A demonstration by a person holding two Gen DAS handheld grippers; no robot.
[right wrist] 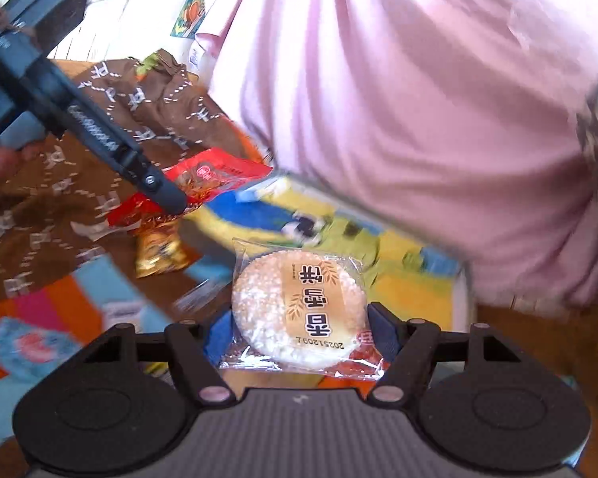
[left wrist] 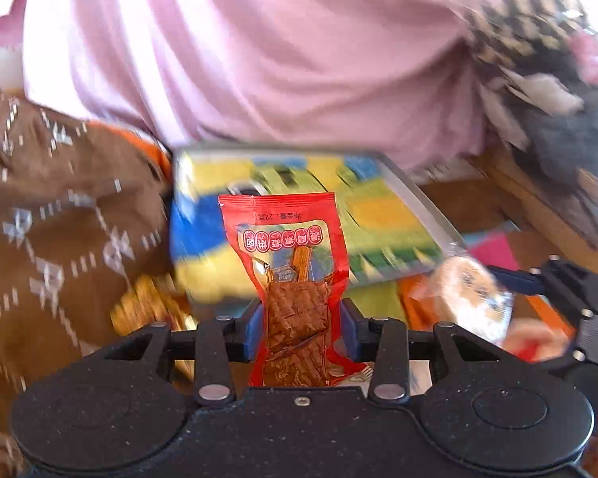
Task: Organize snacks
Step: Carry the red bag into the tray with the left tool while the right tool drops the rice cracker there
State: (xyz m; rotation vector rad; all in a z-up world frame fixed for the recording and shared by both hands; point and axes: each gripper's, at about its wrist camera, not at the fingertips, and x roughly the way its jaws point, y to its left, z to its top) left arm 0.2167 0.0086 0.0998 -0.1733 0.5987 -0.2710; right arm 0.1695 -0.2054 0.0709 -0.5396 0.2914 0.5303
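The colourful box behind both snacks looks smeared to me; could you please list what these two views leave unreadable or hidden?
- Colourful box: its print is motion-blurred in both wrist views, and the red snack packet in the left tongs covers its middle.
- Red snack packet: lower end hidden behind the tongs' body, left wrist view.
- Rice cracker in the right tongs: blurred in the left wrist view.
- Gold wrapper: too blurred to identify.

Right gripper (right wrist: pixel 301 328) clamps a clear-wrapped round rice cracker (right wrist: pixel 299 310) above a colourful tray (right wrist: pixel 460 290); beyond — left gripper (right wrist: pixel 171 199) pinching a red snack packet (right wrist: pixel 215 177) — pink shirt (right wrist: pixel 418 99) behind.
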